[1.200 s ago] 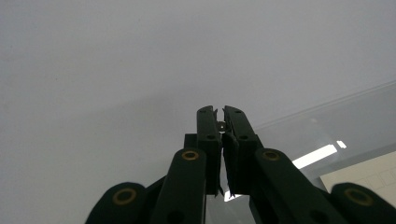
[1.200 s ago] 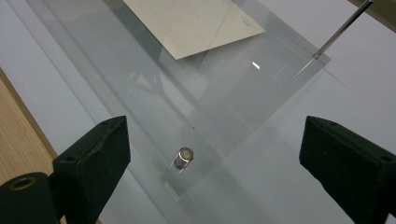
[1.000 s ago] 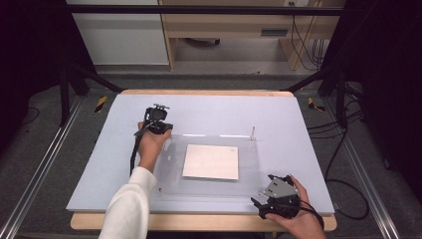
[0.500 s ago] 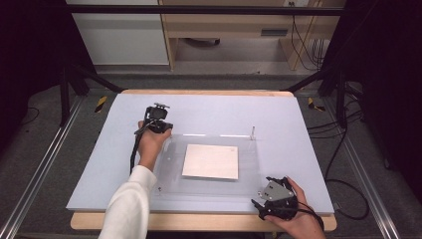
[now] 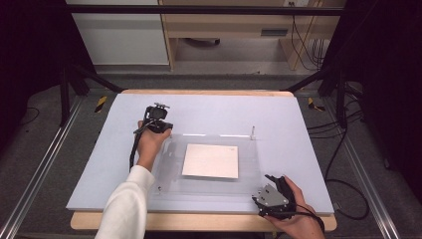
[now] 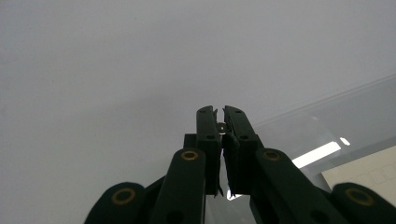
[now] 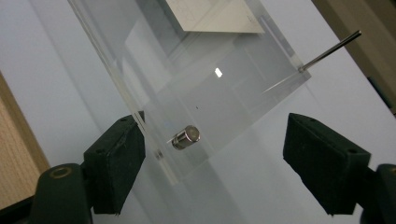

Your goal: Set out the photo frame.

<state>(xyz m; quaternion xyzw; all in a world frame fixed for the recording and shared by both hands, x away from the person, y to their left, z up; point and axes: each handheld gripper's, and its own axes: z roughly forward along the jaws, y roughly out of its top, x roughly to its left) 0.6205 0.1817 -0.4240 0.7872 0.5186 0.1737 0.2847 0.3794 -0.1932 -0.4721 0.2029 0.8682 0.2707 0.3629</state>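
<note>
A clear acrylic plate [image 5: 171,167] lies on the pale mat over a cream sheet [image 5: 210,161]. At its far left corner my left gripper [image 5: 160,125] points down, its jaws shut on a small silver stud [image 6: 221,126]; the left gripper [image 6: 220,114] has the plate's edge [image 6: 327,121] to its right. My right gripper [image 5: 261,195] is at the plate's near right corner. In the right gripper view my right gripper [image 7: 219,163] is open and has just been closing. The plate's corner [image 7: 210,84] and a short metal stud [image 7: 186,137] lie between its pads, untouched.
A thin metal pin [image 5: 253,132] stands upright at the plate's far right corner and is the pin [image 7: 329,46] in the right gripper view. The mat [image 5: 298,124] covers a wooden table [image 5: 199,221]. Black frame posts and cables flank the table.
My right gripper has edged slightly left and toward the table's near edge. The left hand and its gripper have kept still.
</note>
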